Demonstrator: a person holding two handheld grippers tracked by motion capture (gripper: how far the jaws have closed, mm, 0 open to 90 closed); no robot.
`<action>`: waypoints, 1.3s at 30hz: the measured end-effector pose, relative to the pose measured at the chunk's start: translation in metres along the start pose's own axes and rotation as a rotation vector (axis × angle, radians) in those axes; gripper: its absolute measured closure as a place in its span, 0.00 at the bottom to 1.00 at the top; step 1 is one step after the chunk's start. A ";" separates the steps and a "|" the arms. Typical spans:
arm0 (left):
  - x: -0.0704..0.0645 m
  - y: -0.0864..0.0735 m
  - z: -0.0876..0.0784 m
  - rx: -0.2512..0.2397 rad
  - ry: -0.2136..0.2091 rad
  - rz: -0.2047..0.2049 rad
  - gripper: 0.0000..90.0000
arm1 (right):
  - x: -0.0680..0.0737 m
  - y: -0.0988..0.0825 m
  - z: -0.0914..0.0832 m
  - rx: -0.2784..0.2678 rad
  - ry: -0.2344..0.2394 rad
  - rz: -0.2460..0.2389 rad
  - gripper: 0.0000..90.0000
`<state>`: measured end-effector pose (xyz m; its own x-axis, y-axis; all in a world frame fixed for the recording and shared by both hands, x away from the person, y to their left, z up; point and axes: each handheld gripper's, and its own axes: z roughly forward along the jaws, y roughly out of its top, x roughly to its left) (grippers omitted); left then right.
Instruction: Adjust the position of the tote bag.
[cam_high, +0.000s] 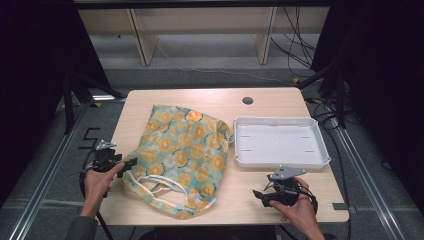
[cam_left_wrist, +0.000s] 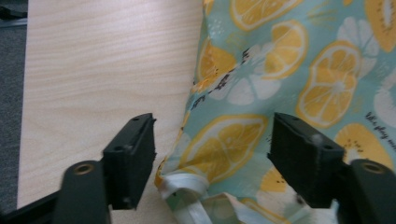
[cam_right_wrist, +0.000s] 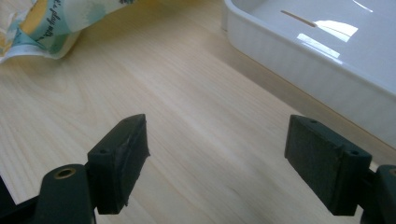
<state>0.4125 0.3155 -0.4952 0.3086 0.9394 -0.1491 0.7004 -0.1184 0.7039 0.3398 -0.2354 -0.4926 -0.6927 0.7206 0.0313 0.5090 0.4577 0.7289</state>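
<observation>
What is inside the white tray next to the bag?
The white tray holds nothing: its bare floor shows a few short marks. Whether anything lies inside the lemon-print bag beside it cannot be seen; the fabric covers it.

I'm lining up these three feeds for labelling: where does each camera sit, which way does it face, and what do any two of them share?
High view: above the person's side, looking forward and down on the table; forearms, left gripper and right gripper show.
Left gripper view: rides the left gripper, facing the fruit-print bag; its open jaws straddle the bag's edge.
Right gripper view: rides the right gripper, facing bare tabletop and the white tray; open jaws.
Shared: the bag and tray also appear in the high view.
</observation>
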 end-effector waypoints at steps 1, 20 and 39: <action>0.001 -0.001 0.002 0.007 -0.010 0.008 0.38 | 0.002 0.001 0.000 0.010 0.010 0.020 0.25; -0.028 -0.023 -0.012 0.079 -0.116 0.230 0.98 | 0.066 0.049 0.066 0.079 0.230 -0.083 0.43; -0.096 -0.058 -0.030 0.063 -0.258 0.348 0.98 | 0.022 0.071 0.043 0.076 -0.033 -0.310 0.98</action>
<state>0.3226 0.2420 -0.5010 0.6786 0.7296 -0.0847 0.5613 -0.4407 0.7006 0.3826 -0.1647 -0.4697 -0.8047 0.5562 -0.2075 0.3137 0.6952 0.6468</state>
